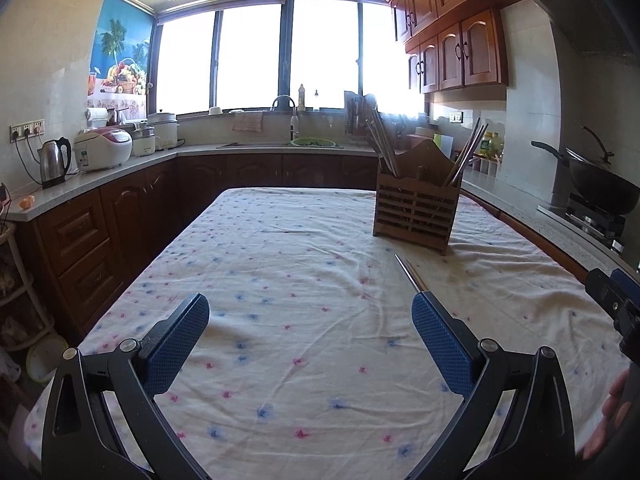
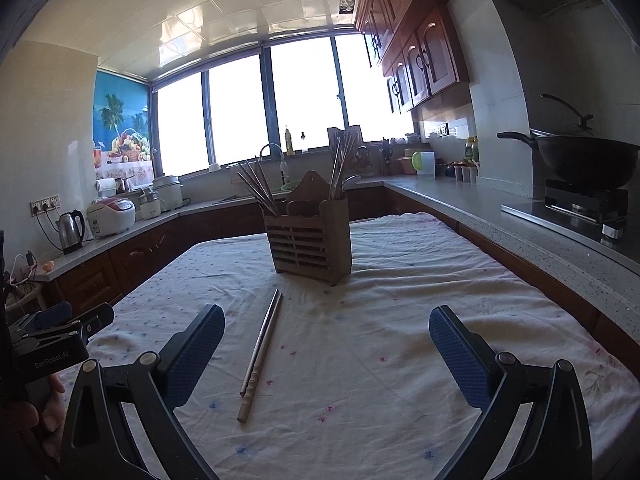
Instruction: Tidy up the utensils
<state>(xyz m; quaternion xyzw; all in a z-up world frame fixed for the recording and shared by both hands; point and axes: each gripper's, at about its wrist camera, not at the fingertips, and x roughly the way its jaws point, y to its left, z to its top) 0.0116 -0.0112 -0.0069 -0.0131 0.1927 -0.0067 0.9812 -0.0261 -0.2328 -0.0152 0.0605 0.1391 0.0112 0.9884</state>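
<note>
A wooden slatted utensil holder (image 2: 310,236) stands on the cloth-covered table (image 2: 400,320), with chopsticks and a spoon standing in it. It also shows in the left wrist view (image 1: 416,208). A pair of chopsticks (image 2: 262,350) lies flat on the cloth in front of the holder, between my right gripper's fingers and nearer the left one. In the left wrist view their tips (image 1: 410,274) show just beyond my right finger. My right gripper (image 2: 326,354) is open and empty above the cloth. My left gripper (image 1: 310,344) is open and empty, left of the chopsticks.
A counter runs along the left, back and right walls, with a kettle (image 1: 54,162), rice cookers (image 1: 104,148), a sink (image 1: 280,142) and a wok (image 2: 588,160) on a stove. The other gripper shows at each view's edge (image 1: 616,300) (image 2: 52,336).
</note>
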